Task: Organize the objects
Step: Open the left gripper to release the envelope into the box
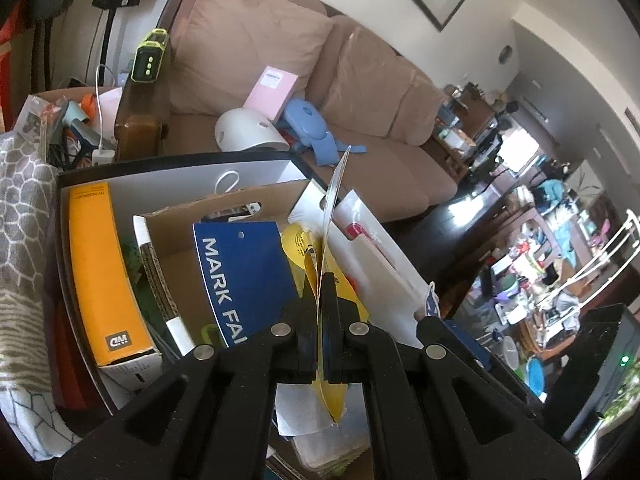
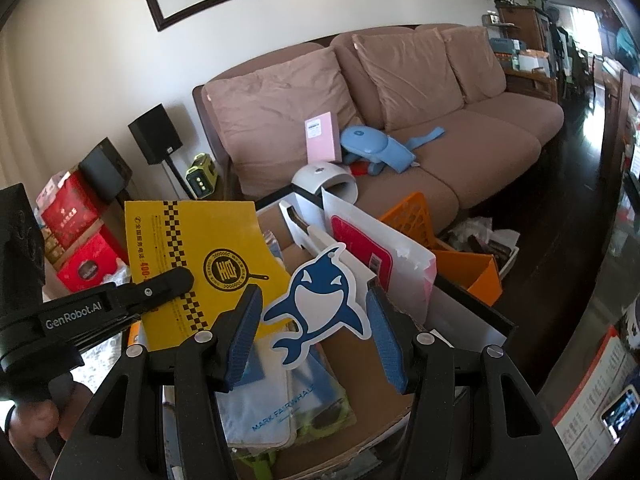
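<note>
My left gripper [image 1: 320,320] has its fingers pressed together on the yellow booklet [image 2: 200,256], pinching it edge-on so the thin cover stands upright between the pads; held that way it should slide down between things rather than flop flat. Just below my left fingertips sits the cardboard box [image 1: 224,204], already packed; the blue Mark Fairwhale card [image 1: 244,276] leans to the left of my fingers, the orange box [image 1: 108,276] further left against the outer wall, a white sleeve [image 1: 376,256] to the right. I judge I'm filing the booklet into the gap beside the blue card.

My right gripper [image 2: 312,316] is spread wide — the blue pads stand either side of the whale sticker [image 2: 320,296] without touching it as far as I can see; nothing is gripped there. The sticker juts up out of the box between those fingers, so it looks like my next pick; the sofa [image 2: 440,184] lies well beyond.
</note>
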A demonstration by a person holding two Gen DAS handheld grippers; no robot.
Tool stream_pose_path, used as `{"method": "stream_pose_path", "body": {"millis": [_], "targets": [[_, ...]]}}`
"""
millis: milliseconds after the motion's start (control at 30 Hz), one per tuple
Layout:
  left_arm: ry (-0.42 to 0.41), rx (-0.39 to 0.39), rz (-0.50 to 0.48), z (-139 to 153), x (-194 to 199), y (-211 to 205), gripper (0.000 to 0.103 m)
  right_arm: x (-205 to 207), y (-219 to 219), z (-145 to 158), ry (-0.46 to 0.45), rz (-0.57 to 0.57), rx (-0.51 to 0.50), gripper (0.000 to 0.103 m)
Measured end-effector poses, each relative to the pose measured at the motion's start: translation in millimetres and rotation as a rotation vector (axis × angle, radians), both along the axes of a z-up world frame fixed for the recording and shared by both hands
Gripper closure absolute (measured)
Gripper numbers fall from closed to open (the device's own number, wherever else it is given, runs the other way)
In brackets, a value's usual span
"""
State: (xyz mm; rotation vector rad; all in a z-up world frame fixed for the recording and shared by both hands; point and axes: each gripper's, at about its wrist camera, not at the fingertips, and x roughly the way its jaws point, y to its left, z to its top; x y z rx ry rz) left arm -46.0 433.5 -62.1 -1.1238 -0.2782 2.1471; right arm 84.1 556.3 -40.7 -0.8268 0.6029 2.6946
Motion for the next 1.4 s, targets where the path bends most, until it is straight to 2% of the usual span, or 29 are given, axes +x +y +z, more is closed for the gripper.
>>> {"method": "stream_pose_path", "body": {"millis": [400,500,633,800,1167,1300,1400], "targets": [[0.023,-0.079,-0.009,2,5,3,0.096,-6,-2,-8,-0.038,0.027,-0.003,0.048],[0.019,-0.097,0.016,-1,3,1,0.091,-10,-5,-14,-0.068,0.044,-0.005,0.048],[0.016,-0.11,0.022,-3,1,-2,0.09,-13,-9,-16,-0.086,0.043,0.02,0.048],[0.044,-0.129,0.038,0,2,-5,0.085,-14,-6,-19,-0.098,0.046,0.005,0.048],[0.099,-0.187,0.059,5,2,-7,0.083,-16,-8,-25,-0.125,0.061,-0.001,0.048],[0.112,-0.205,0.054,5,4,-5,0.073,-17,-9,-25,-0.127,0.063,0.0,0.048],[0.108,-0.202,0.051,5,3,-7,0.072,-17,-9,-25,-0.126,0.063,-0.001,0.048]]}}
